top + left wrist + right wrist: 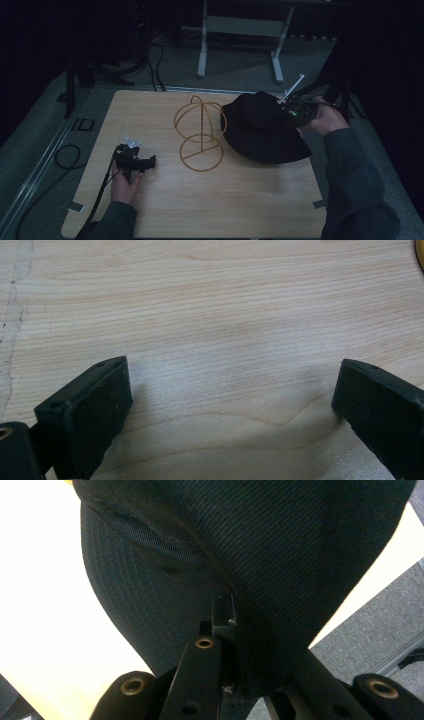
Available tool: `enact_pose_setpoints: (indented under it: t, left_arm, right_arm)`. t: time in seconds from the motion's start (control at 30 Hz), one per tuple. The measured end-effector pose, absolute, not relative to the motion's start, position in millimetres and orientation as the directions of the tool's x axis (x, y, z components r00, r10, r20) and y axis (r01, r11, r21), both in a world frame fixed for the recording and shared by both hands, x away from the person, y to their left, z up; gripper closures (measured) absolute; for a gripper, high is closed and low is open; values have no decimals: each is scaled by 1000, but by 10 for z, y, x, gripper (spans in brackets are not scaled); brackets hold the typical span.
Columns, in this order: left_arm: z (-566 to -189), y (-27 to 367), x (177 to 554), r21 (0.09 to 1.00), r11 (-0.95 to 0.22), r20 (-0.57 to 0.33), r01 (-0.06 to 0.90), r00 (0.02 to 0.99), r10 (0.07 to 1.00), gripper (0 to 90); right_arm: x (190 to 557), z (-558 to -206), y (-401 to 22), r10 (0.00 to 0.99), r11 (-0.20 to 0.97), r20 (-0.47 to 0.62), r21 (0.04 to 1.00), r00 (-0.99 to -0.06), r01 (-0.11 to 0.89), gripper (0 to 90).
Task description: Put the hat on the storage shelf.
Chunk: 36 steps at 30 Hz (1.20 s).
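Observation:
A black bucket hat lies at the right side of the wooden table, its crown raised. My right gripper is at the hat's right edge, shut on the fabric; in the right gripper view the jaws pinch a fold of the black hat. A gold wire hat stand stands upright in the middle of the table, just left of the hat. My left gripper rests low at the left of the table, jaws wide open over bare wood, its fingers holding nothing.
Black cables trail off the table's left side onto the grey floor. A white table frame stands beyond the far edge. Dark stands flank the table's far corners.

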<state>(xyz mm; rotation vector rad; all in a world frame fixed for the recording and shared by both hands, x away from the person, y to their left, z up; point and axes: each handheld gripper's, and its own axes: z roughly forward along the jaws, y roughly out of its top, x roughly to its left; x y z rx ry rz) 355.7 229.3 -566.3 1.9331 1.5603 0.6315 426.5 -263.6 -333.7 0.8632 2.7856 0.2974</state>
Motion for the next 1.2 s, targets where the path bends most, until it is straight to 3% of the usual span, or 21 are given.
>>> enact_pose_setpoints:
  t: [0.47, 1.2]
  left_arm:
    - [-5662, 2293, 3556, 687, -157, 9, 709, 207, 978, 28]
    - [-5663, 2293, 3557, 688, -156, 9, 708, 207, 978, 28]
  right_arm:
    - [4287, -3216, -2664, 560, 821, -154, 231, -814, 521, 880]
    - [4299, -2967, -2732, 562, 814, -155, 280, -812, 510, 880]
